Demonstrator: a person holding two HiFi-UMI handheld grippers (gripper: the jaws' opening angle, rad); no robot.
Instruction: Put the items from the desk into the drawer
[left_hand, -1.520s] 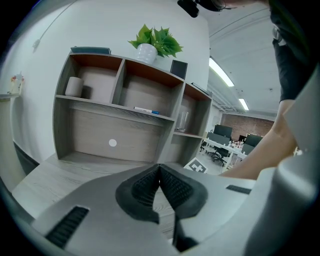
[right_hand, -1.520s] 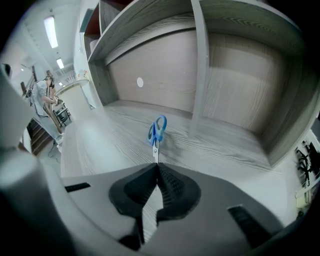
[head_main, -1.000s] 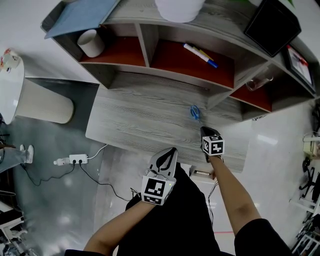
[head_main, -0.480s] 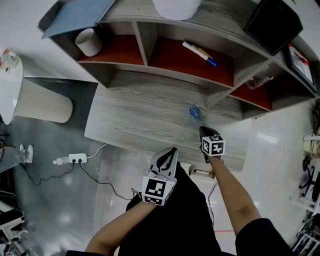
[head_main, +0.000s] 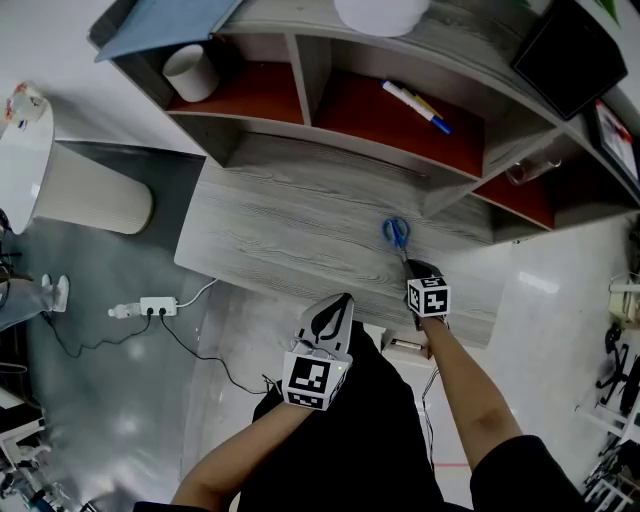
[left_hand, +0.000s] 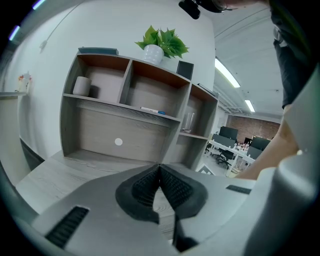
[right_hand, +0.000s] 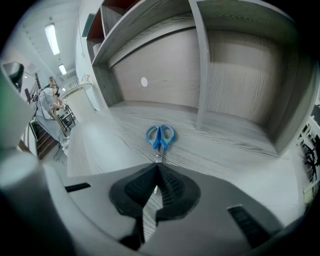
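Blue-handled scissors (head_main: 397, 233) lie on the grey wood desk (head_main: 280, 230), handles toward the shelves and blades toward me. My right gripper (head_main: 417, 268) sits at the blade end. In the right gripper view the scissors (right_hand: 160, 136) lie straight ahead, and the blade tip runs in between the closed pads (right_hand: 170, 186). My left gripper (head_main: 338, 303) hovers over the desk's front edge, shut with nothing in it; its tips (left_hand: 159, 166) meet. No drawer can be made out.
The shelf unit (head_main: 300, 70) behind the desk holds markers (head_main: 415, 103), a white cup (head_main: 190, 72) and a glass (head_main: 525, 172). A pale round bin (head_main: 85, 195) and a power strip (head_main: 158, 305) are on the floor to the left. A person stands far off in the right gripper view.
The right gripper has edged forward onto the scissors' blade end. The head camera has shifted slightly. The left gripper has stayed in place.
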